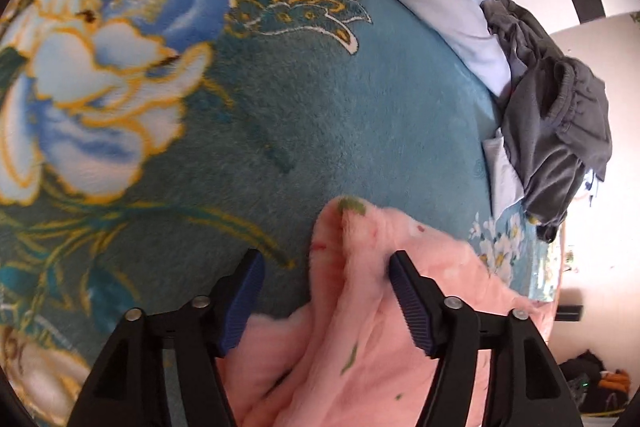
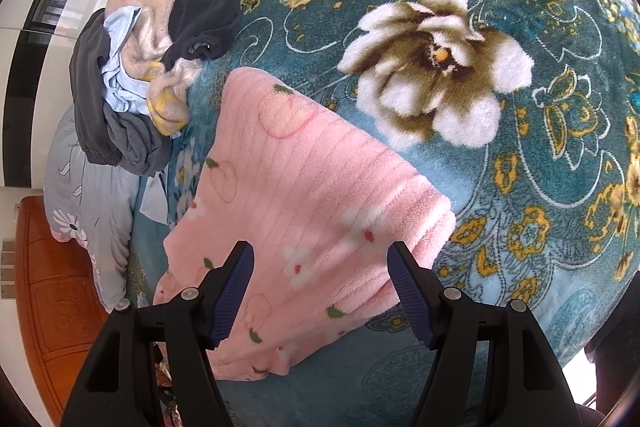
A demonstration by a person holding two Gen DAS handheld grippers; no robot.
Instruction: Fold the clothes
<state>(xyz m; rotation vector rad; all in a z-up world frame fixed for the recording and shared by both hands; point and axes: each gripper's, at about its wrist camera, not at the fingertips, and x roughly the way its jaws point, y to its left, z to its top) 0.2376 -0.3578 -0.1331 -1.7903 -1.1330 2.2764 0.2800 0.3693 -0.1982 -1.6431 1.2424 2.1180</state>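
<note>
The pink fleece garment (image 2: 304, 195) lies part-folded at lower centre on the floral blanket (image 2: 520, 167) (unfolded clothes heaped upper left), both the left gripper (image 1: 326, 299) and right gripper (image 2: 320, 287) spread, gripping nothing, seemingly to re-grip.

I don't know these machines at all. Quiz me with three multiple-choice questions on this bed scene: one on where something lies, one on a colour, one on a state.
1. Where is the heap of unfolded clothes in the right wrist view?
A. upper left, near the bed's edge
B. on the white flower
C. between the jaws

2. What colour is the fleece garment in front of the grippers?
A. grey
B. pink
C. yellow

3. How do the right gripper's jaws stand?
A. clamped on cloth
B. apart, pressing nothing
C. fully shut

Answers: 1 A, it lies beside the pillow; 2 B, pink with small flowers; 3 B, both pads stand clear above the fleece.
</note>
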